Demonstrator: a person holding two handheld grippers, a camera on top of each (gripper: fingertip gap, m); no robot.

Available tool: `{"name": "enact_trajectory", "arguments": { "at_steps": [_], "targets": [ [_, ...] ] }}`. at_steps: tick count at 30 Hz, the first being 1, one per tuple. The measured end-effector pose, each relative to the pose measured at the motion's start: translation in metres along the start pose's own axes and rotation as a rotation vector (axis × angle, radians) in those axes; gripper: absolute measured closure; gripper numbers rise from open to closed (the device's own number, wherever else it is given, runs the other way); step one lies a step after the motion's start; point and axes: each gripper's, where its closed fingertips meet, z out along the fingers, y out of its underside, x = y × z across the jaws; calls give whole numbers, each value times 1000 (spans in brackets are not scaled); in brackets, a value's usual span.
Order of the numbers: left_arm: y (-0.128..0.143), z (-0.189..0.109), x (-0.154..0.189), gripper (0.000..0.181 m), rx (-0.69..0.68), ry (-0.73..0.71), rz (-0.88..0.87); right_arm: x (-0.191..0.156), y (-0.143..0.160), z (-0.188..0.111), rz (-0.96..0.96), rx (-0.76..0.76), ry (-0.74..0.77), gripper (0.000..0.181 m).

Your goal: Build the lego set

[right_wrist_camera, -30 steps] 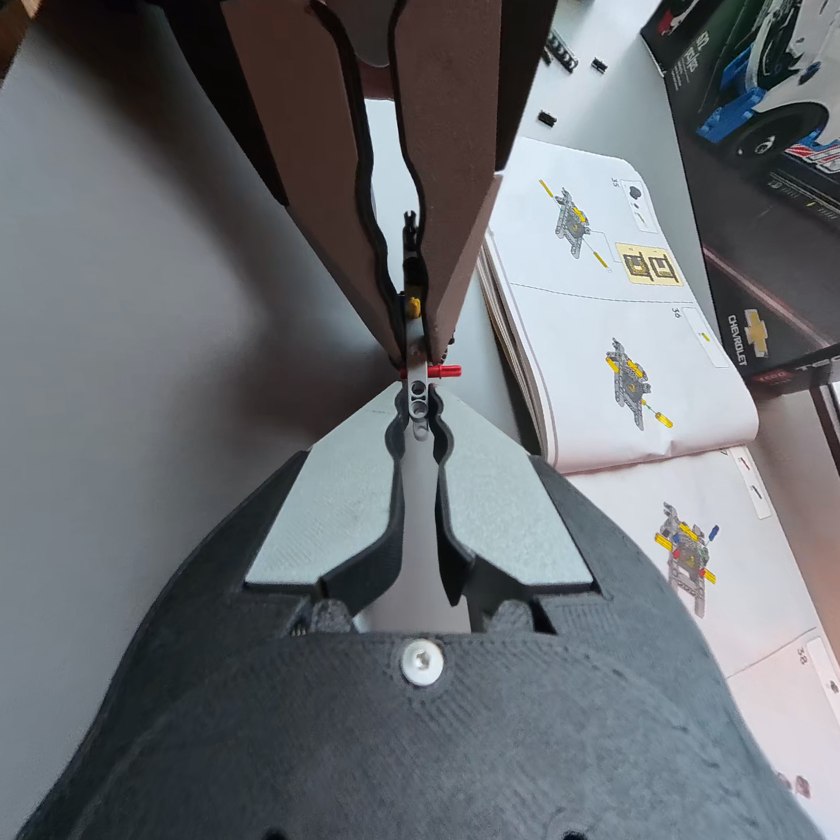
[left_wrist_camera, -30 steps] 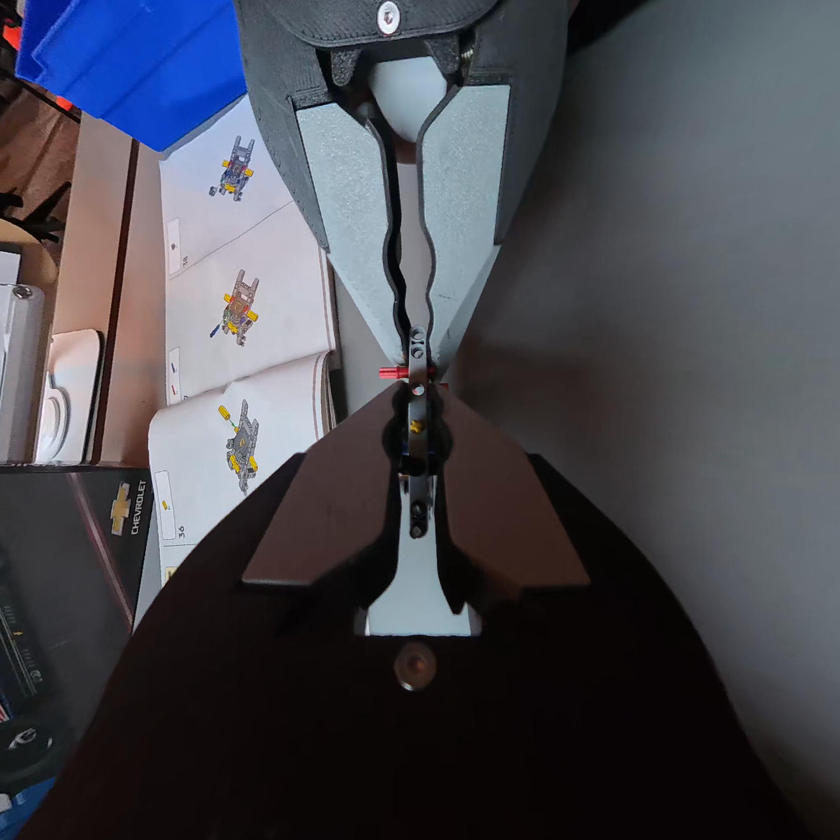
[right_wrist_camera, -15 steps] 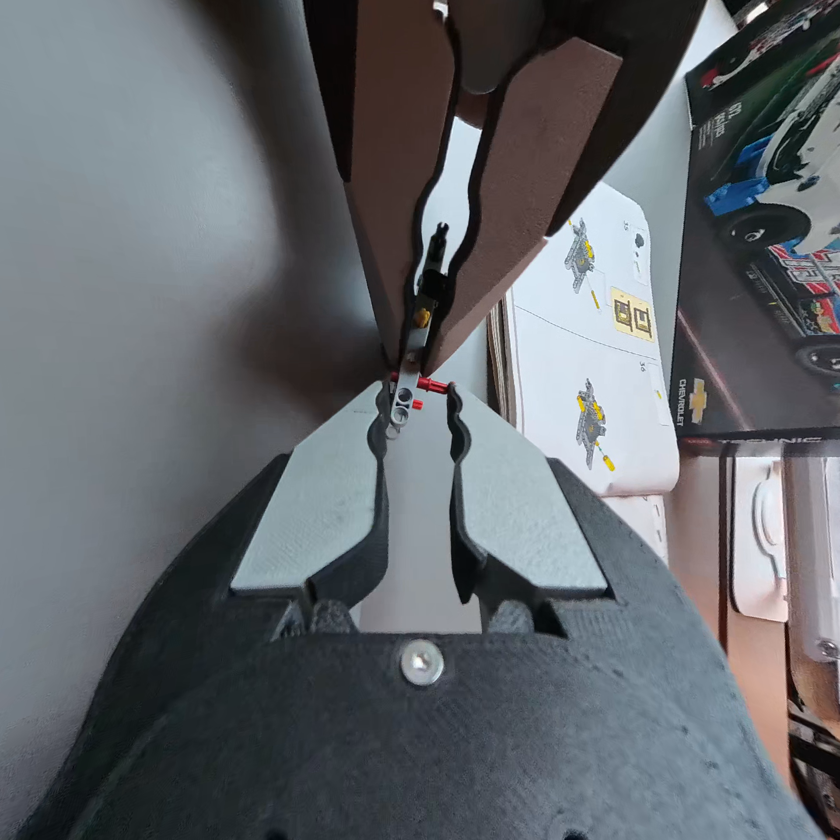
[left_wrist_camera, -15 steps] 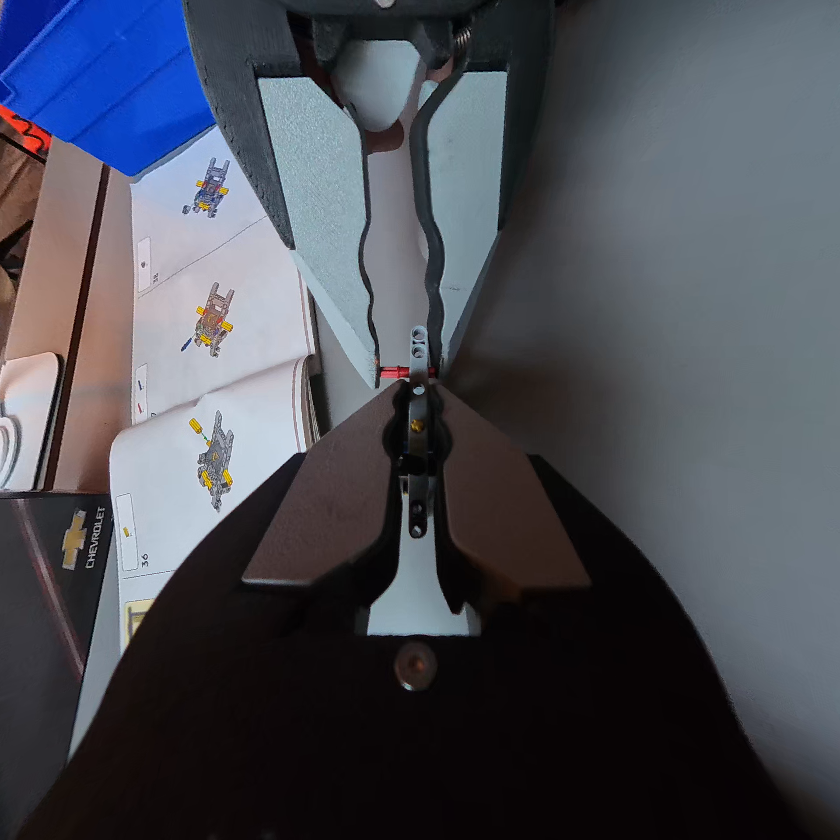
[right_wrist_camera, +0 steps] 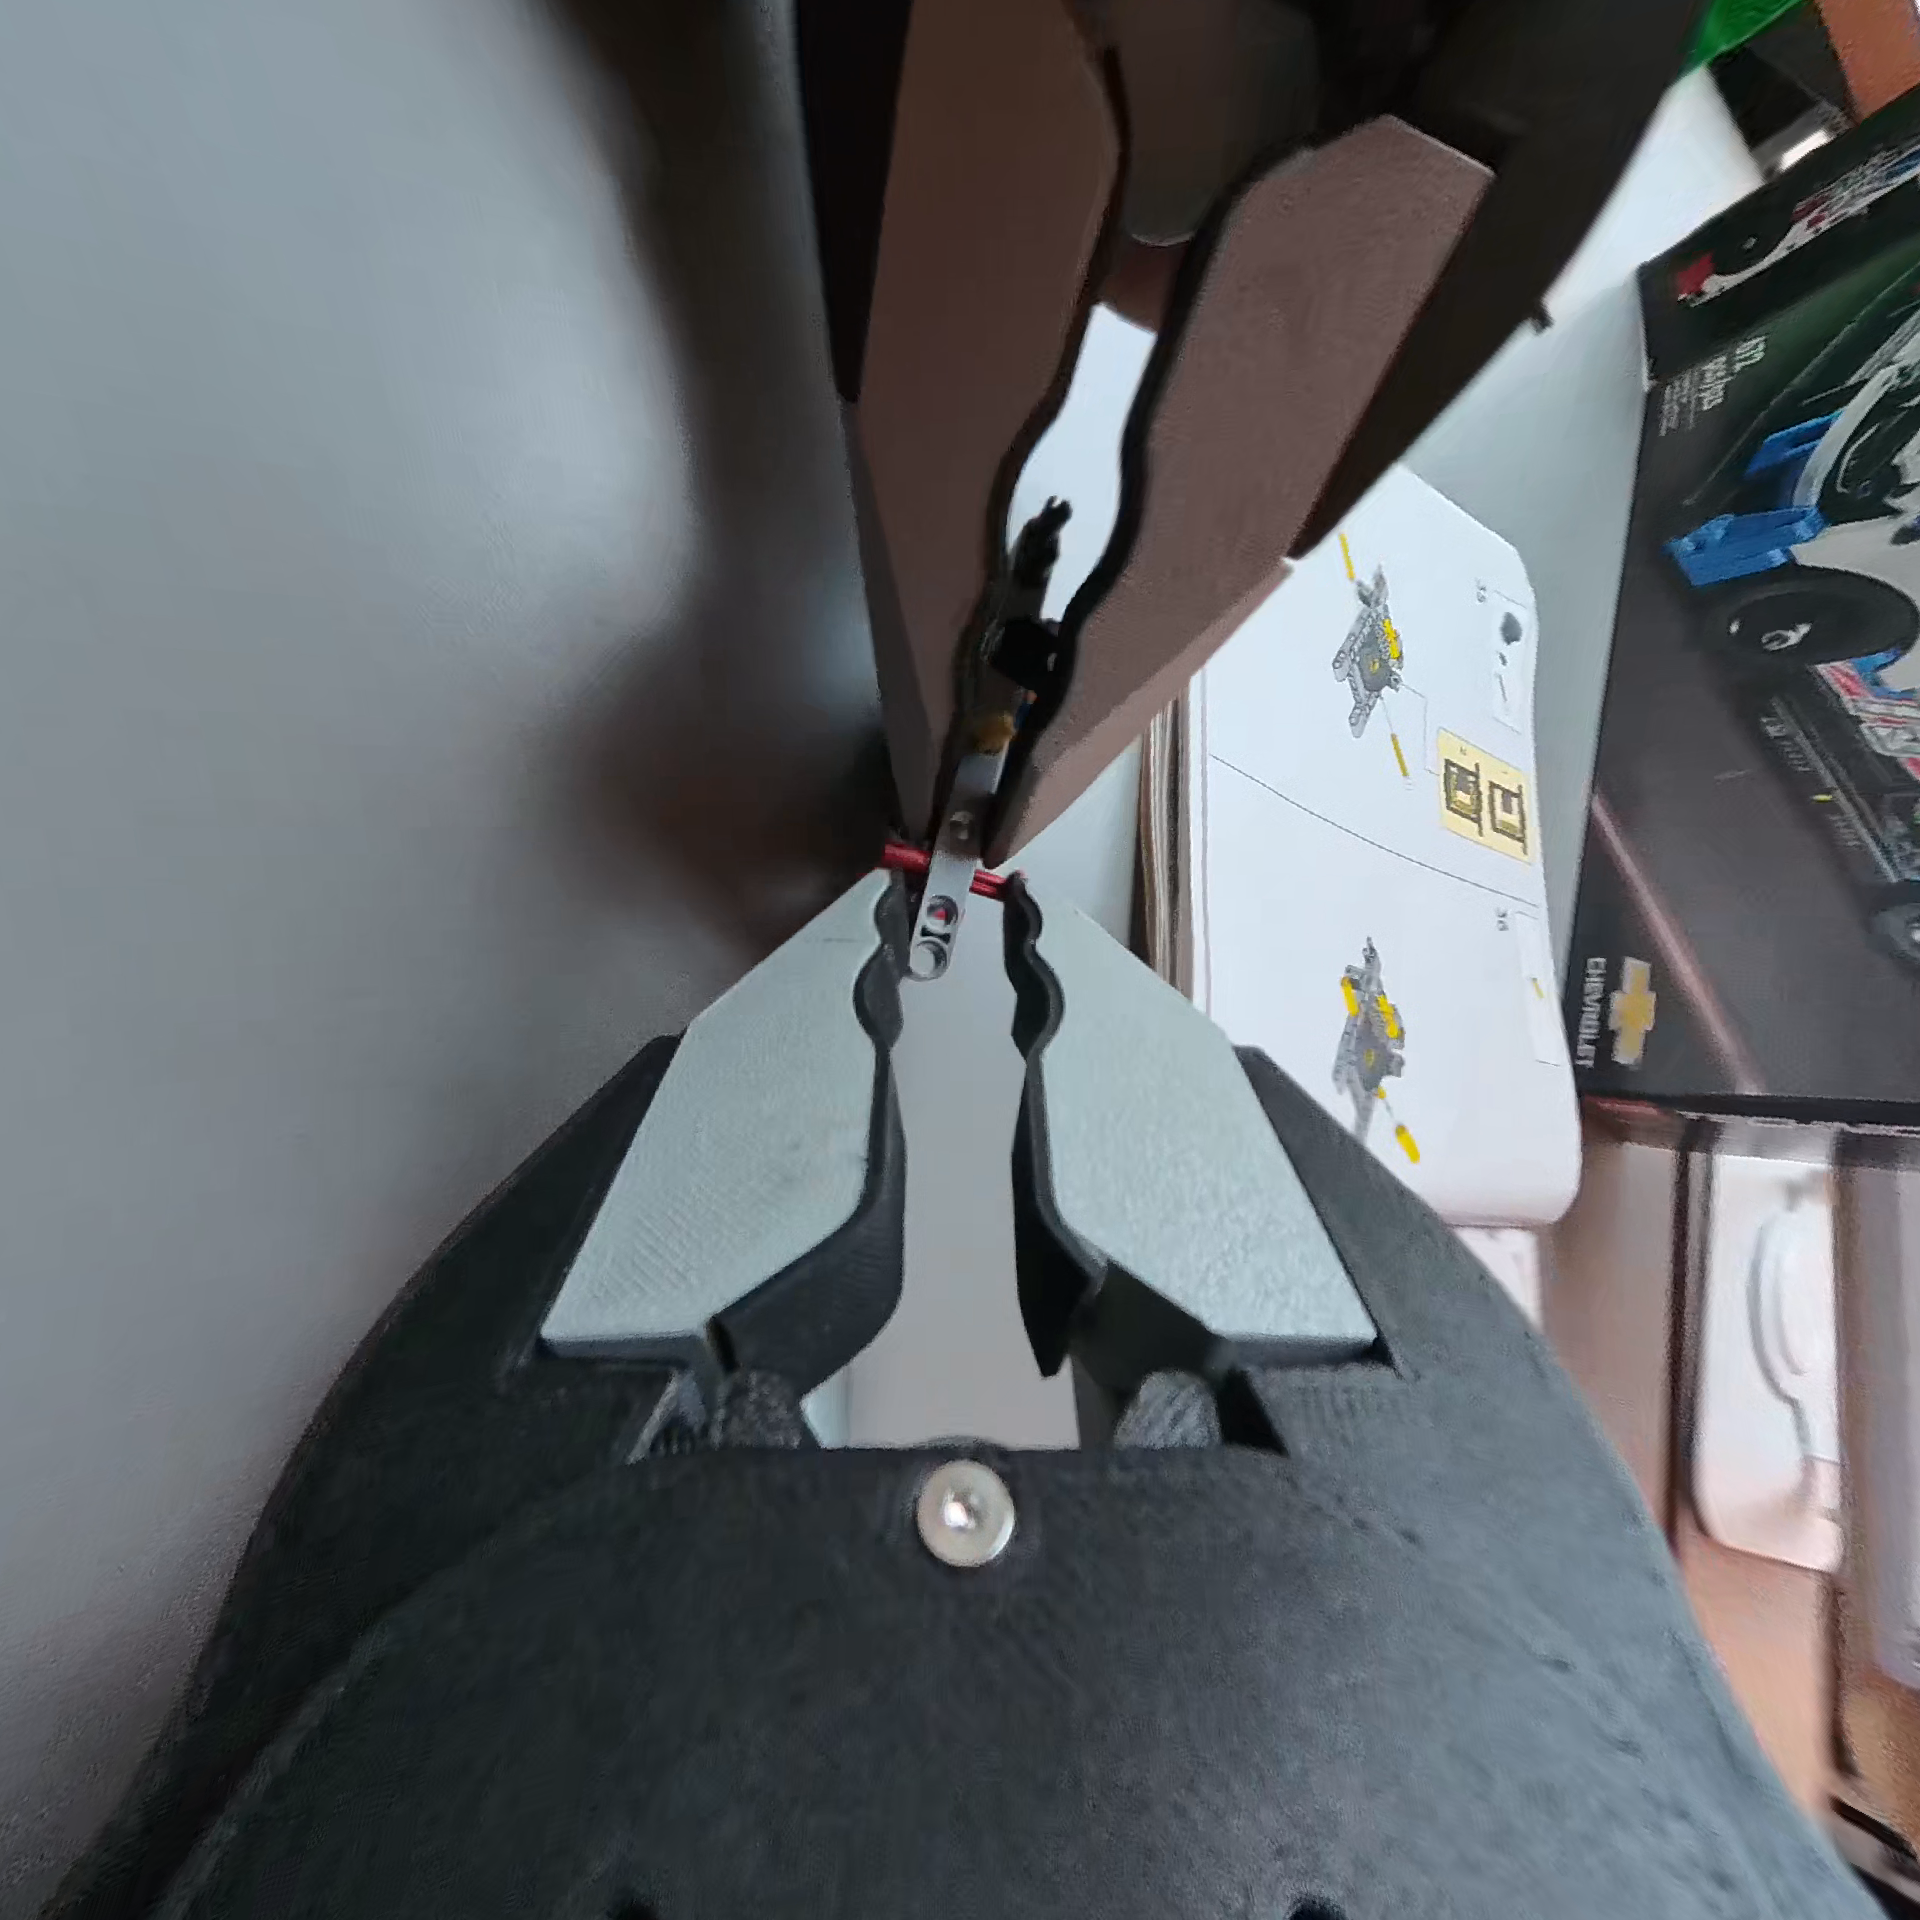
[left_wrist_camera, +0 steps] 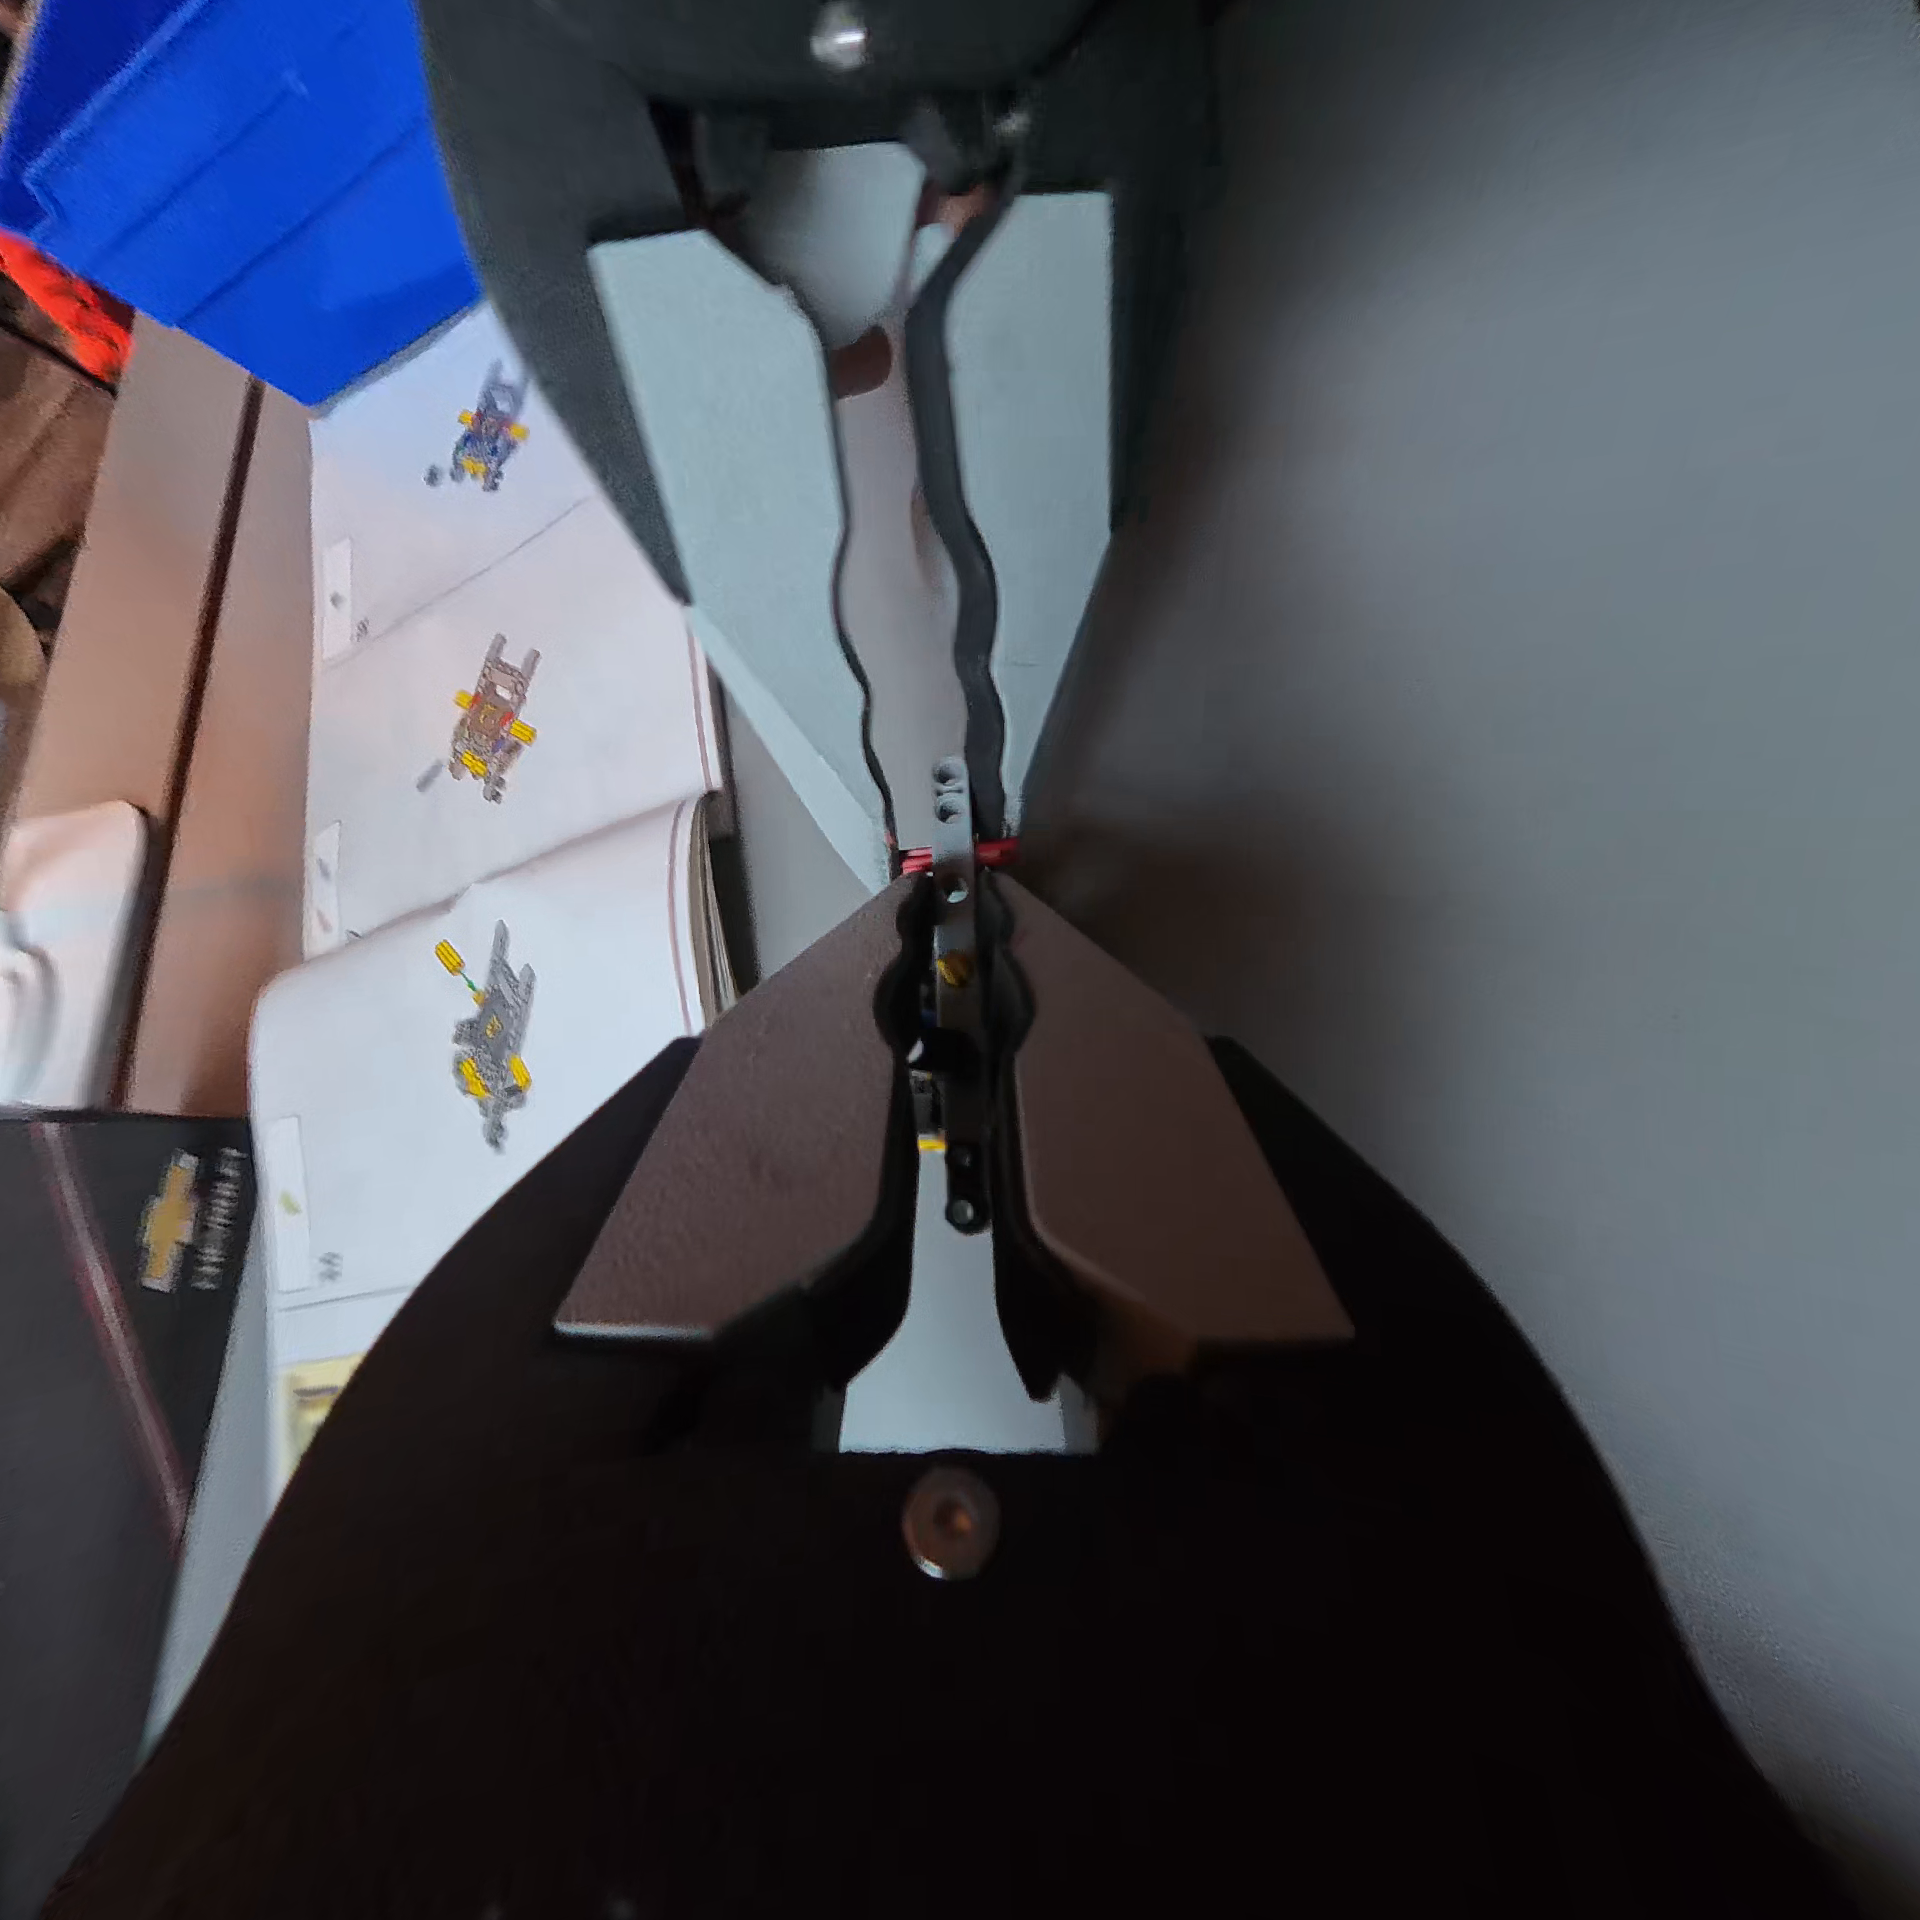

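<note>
Far left in the left wrist view sit a blue bin (left_wrist_camera: pixel 208 177) and the dark set box (left_wrist_camera: pixel 99 1351), with the open instruction booklet (left_wrist_camera: pixel 499 790) beside them on the grey tabletop (left_wrist_camera: pixel 1558 831); the pages show a small chassis stage, so the build looks early, with most of the model still to come. At centre, the left claw (left_wrist_camera: pixel 951 904), brown-padded, is clamped on a slim sub-assembly (left_wrist_camera: pixel 954 997) of grey and black beams with a yellow pin, held above the tabletop. A red axle (left_wrist_camera: pixel 956 854) passes through the beam's free end. In the right wrist view the right claw (right_wrist_camera: pixel 951 894), grey-padded, is parted moderately, its tips at the two ends of the red axle; whether it grips it or only brackets it I cannot tell. The axle appears roughly centred, so seating it seems nearly done.
</note>
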Motion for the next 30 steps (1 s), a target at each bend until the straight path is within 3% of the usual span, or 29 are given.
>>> {"name": "enact_trajectory", "arguments": {
  "at_steps": [6, 13, 16, 20, 24, 30],
  "targets": [
    [-6, -4, -16, 176, 19, -181, 98, 4, 13, -13, 264, 12, 37, 160],
    [-13, 2, -21, 176, -57, -381, 249, 6, 10, -42, 555, 235, 101, 157],
    [-11, 9, -14, 175, -137, -415, 294, 8, 10, -43, 578, 263, 138, 154],
    [-5, 20, 4, 169, -214, -434, 337, -12, 18, -26, 545, 173, 47, 145],
    [6, 25, 18, 165, -270, -428, 225, -29, 18, -18, 449, 111, 6, 145],
    [-3, 0, 35, 136, -240, -380, 35, -30, 7, -28, 394, 141, 28, 145]
  ]
}}
